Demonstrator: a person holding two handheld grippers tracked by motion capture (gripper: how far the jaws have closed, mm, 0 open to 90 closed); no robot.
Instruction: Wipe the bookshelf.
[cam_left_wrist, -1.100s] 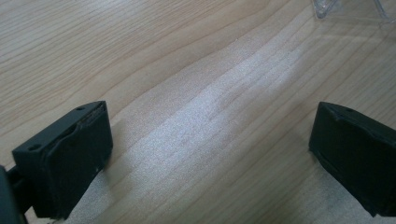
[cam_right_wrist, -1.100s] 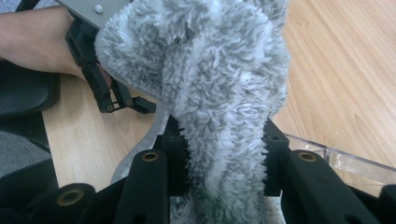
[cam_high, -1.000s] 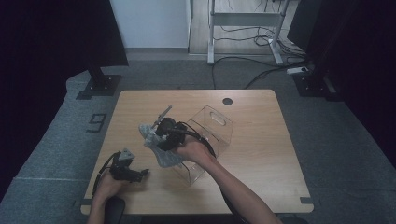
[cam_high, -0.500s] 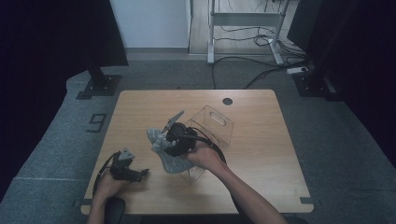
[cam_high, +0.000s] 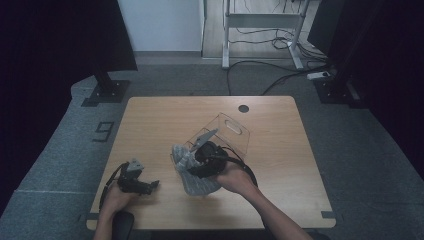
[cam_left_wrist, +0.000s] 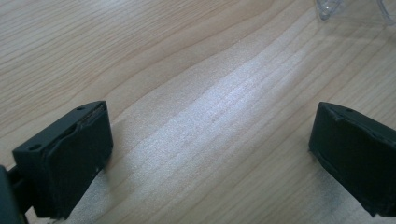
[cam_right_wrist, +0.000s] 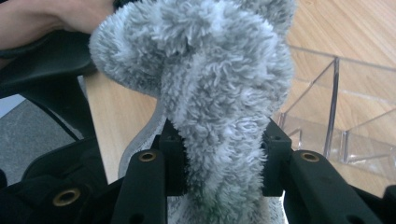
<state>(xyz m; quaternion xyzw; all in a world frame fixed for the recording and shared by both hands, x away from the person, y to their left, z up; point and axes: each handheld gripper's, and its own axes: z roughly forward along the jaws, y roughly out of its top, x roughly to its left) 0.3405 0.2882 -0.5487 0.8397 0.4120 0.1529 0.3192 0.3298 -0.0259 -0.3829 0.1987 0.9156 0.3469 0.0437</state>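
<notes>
- Wooden counter (cam_high: 150, 120) carries the work; at its near left corner the left tool (cam_high: 142, 186) rests low in the person's hand, its jaws standing wide apart with bare wood between them and nothing held, as the left gripper view (cam_left_wrist: 210, 154) shows.
- Grey fleecy cloth (cam_high: 192, 175) comes next, near the middle of the counter: part of it lies on the wood, part is bunched up in the right tool (cam_high: 196, 162).
- In the right gripper view the jaws are closed onto a thick fold of that cloth (cam_right_wrist: 219, 140), pads pressing its pile from both sides.
- Handling, as a judgement: the cloth looks light, soft and floppy, not fragile and not slippery; it will sag and drag behind the grip, so a bunched fold near the middle, as taken now, should hold better than a thin edge.
- Clear plastic box (cam_high: 227, 132) stands just beyond and right of the cloth, touching or nearly touching it; it looks rigid, light and easy to shove, and likely the place the cloth is meant for.
- Count: one cloth, one clear box, two tools, one counter.
</notes>
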